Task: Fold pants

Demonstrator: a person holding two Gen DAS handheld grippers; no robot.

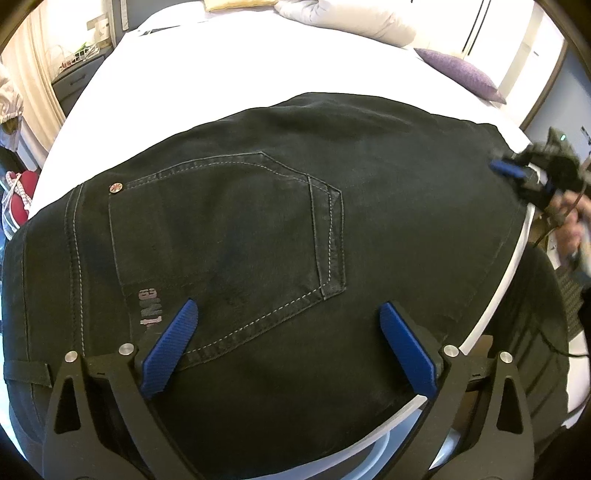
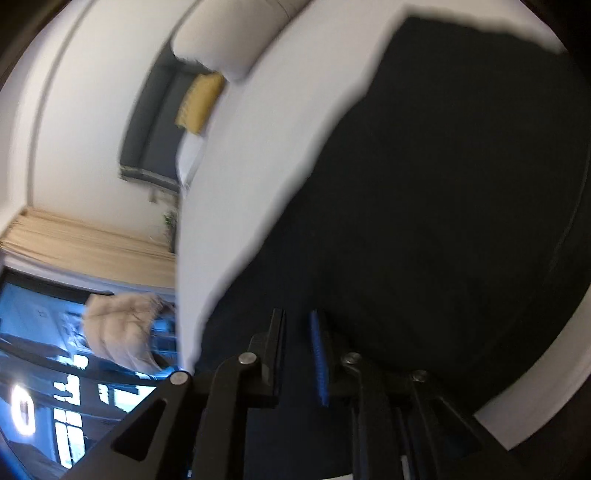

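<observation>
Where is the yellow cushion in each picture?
Left wrist view: yellow fabric cushion at the very top edge, at the head of the white bed.
Right wrist view: it is upper left of centre, blurred.
Shared landmark: the black denim pants on the bed.

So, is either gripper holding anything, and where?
Left gripper: nothing, open over the pants. Right gripper: shut at the pants' edge; blur hides whether it pinches cloth.

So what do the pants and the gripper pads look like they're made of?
Pants: black denim by the look, matte, with pale contrast stitching around the back pocket and a metal rivet. Left gripper pads: blue, ribbed, probably rubber or soft plastic.
</observation>
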